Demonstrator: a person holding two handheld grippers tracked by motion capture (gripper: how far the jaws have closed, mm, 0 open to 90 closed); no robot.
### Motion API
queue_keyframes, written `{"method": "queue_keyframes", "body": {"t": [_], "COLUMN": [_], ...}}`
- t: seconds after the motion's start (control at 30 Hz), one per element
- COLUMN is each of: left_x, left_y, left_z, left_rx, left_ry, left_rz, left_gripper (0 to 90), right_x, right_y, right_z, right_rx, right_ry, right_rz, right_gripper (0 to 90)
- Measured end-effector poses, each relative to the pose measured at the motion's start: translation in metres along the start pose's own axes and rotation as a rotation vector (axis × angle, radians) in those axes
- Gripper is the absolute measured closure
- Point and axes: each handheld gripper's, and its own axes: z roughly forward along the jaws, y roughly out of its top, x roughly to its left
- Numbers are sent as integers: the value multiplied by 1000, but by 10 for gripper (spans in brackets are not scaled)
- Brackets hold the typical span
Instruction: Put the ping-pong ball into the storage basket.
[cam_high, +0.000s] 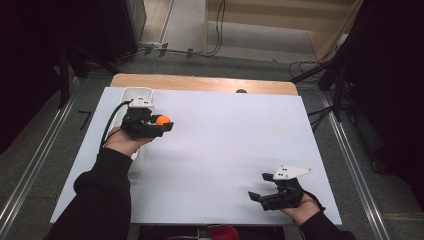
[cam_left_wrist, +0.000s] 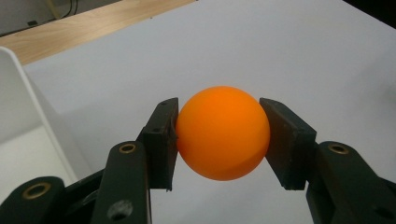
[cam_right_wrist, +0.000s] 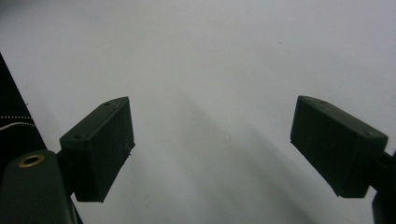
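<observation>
The left gripper (cam_high: 161, 123) is clamped on an orange ball (cam_left_wrist: 223, 132), which sits squeezed between its two pads just beside a white bin (cam_high: 136, 93) on the white table (cam_high: 225, 150), while the right gripper (cam_high: 261, 187) rests well apart with its jaws spread wide and nothing between them.

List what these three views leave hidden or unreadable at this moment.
- White bin: in the high view the left gripper and hand cover its inside, so its contents cannot be told; the left gripper view cuts it off at the left edge.
- Orange ball: its sides are covered by the fingers pressing on it.
- Dark spot at the table's far edge: too small to identify.
- Right gripper: its open fingers frame bare white table.
</observation>
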Motion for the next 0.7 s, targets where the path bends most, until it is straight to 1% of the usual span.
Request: {"method": "queue_keyframes", "body": {"t": [0.03, 0.07, 0.13, 0.3, 0.4, 0.43, 0.53, 0.6, 0.7], "left_x": [1, 3, 4, 9, 13, 14, 17, 19, 21], "left_y": [0, -1, -1, -3, -4, -4, -5, -5, -6], "left_z": [0, -1, -1, -3, -5, -6, -8, -9, -10], "left_rx": [1, 7, 8, 6, 3, 10, 2, 2, -2], "left_ry": [3, 10, 17, 25, 39, 45, 48, 59, 65], "left_rz": [-4, 2, -7, -17, -26, -23, -36, -37, -44], "left_gripper": [501, 501, 501, 501, 501, 501, 501, 501, 501], "right_x": [0, 0, 0, 0, 1, 1, 1, 1, 1], "right_y": [0, 0, 0, 0, 0, 0, 0, 0, 0], "right_z": [0, 0, 0, 1, 0, 0, 0, 0, 0], "right_rx": [0, 0, 2, 2, 4, 4, 5, 4, 4], "right_ry": [0, 1, 2, 6, 7, 6, 6, 6, 7], "right_rz": [0, -1, 0, -1, 3, 3, 1, 3, 3], "right_gripper": [122, 122, 122, 121, 121, 121, 122, 121, 122]}}
